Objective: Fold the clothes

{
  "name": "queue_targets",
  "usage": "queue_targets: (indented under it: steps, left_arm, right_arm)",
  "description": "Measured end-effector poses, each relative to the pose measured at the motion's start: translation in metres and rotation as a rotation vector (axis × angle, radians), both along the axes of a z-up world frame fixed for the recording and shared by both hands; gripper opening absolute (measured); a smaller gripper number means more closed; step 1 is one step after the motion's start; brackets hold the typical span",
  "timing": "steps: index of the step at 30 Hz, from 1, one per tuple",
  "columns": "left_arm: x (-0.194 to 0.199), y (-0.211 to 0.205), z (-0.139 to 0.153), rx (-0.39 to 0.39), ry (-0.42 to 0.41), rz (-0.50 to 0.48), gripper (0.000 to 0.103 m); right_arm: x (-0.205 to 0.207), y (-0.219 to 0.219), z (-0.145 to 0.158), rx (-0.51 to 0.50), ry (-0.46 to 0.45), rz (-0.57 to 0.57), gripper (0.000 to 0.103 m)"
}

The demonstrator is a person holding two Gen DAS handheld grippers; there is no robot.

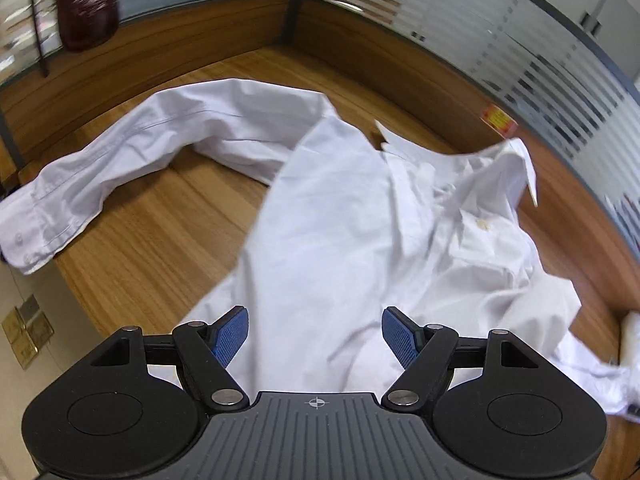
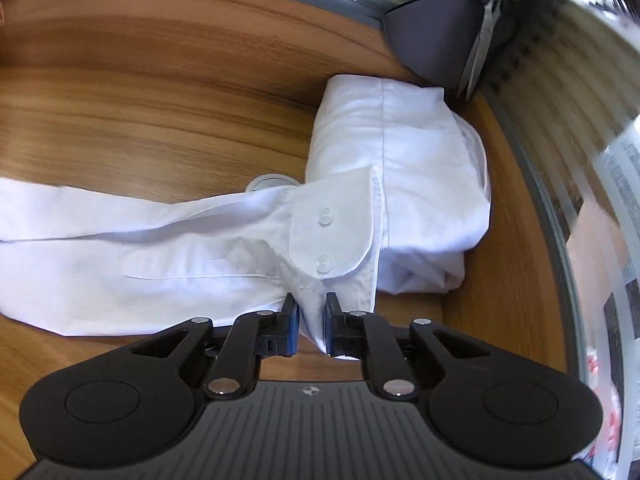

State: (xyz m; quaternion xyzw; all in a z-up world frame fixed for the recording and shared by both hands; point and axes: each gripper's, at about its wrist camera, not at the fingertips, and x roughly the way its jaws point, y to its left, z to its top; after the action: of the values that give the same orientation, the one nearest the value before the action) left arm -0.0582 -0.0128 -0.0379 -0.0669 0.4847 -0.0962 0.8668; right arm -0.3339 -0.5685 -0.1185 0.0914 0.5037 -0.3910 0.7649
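- At bottom centre of the left wrist view, the left gripper [image 1: 315,334] has its blue pads [image 1: 230,336] spread wide apart, with nothing between them.
- Directly beyond that gap, the body of the white shirt [image 1: 352,216] lies rumpled over the wooden table [image 1: 160,232], filling the centre and right of the frame.
- Collar [image 1: 516,168] stands up at right of centre; a small yellowish mark shows on the fabric just below it.
- One sleeve [image 1: 132,152] runs from upper centre down to the left edge, ending in a buttoned cuff [image 1: 28,236] at the table's edge.
- Upper left of the same view: a dark red container [image 1: 86,8], blurred, behind the glass partition [image 1: 520,40].
- At bottom centre of the right wrist view, the right gripper [image 2: 311,330] is pinching a fold of the shirt's other cuff [image 2: 340,228]; the pads are pressed against the cloth from both sides.
- That cuff shows two clear buttons [image 2: 325,262] and overlaps a folded white garment [image 2: 400,168] lying in the right half of the frame.
- Its sleeve [image 2: 120,248] stretches from the cuff to the left edge, flat on the table [image 2: 140,112].
- A round grey desk grommet [image 2: 268,182] is partly hidden behind the sleeve, near centre.
- Upper right: a dark grey object [image 2: 432,32] beside the folded garment; what it is cannot be told.
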Motion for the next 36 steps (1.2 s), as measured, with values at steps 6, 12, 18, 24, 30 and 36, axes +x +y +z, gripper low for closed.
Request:
queue_targets:
  steps: [6,12,18,24,30,36]
  left_arm:
    - [-0.001,-0.02,0.007,0.036,-0.023,-0.047,0.076]
    - [0.037,-0.014,0.015,0.06,-0.058,-0.097,0.076]
    - [0.095,0.006,0.007,0.028,-0.058,-0.169,0.076]
    - [0.152,0.018,-0.01,-0.068,-0.006,-0.267,0.075]
    - [0.202,0.023,-0.029,-0.191,0.072,-0.317,0.071]
    - [0.231,0.017,-0.054,-0.305,0.18,-0.23,0.071]
  right_arm:
    - [-0.004,0.026,0.031,0.079,-0.143,0.022,0.043]
    - [0.019,0.058,0.053,0.197,-0.308,0.007,0.044]
    - [0.058,0.113,0.058,0.312,-0.434,-0.073,0.044]
    - [0.093,0.169,0.053,0.387,-0.513,-0.216,0.044]
    - [0.116,0.195,0.034,0.561,-0.677,-0.401,0.045]
    - [0.134,0.201,0.01,0.723,-0.829,-0.586,0.06]
